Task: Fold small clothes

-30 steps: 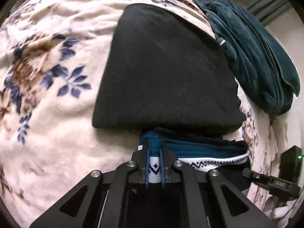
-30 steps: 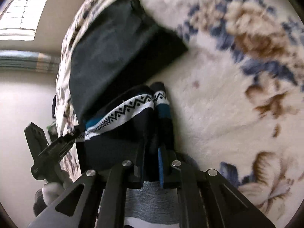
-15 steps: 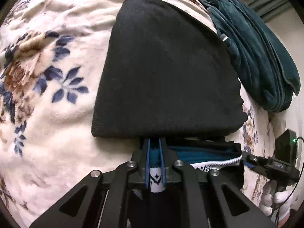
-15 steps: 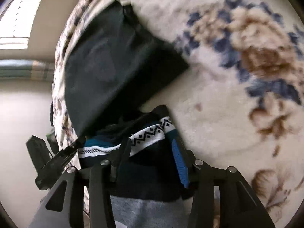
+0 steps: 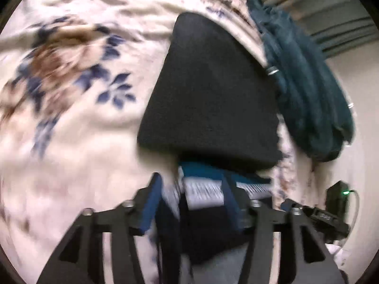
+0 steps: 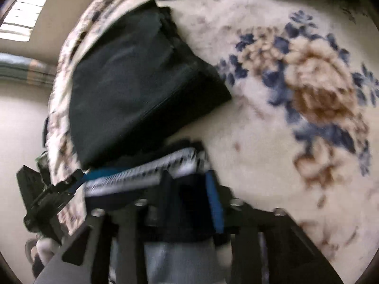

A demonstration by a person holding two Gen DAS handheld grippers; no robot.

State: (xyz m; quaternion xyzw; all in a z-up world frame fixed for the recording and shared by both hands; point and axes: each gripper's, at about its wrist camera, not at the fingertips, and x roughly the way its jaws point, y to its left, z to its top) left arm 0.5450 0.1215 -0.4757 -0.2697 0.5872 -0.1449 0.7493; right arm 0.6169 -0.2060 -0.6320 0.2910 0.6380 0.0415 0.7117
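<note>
The surface is a bed covered by a cream plush blanket (image 5: 78, 156) printed with large brown roses and navy leaves; its pile is rumpled toward the far edge. A folded black garment (image 5: 213, 99) lies flat on it, and beyond that a heap of dark teal cloth (image 5: 305, 90) sits at the blanket's edge. Past the bed stand a pale wall, striped curtains (image 5: 336, 33) and, in the right wrist view, a bright window (image 6: 23, 16). The small patterned garment (image 5: 203, 189), navy and teal with a white zigzag band, lies on the blanket just in front of the black one. The left gripper (image 5: 191, 201) and the right gripper (image 6: 189, 194) have just been opening: their blue fingers stand released, apart on either side of the garment's edge, no longer pinching it.
</note>
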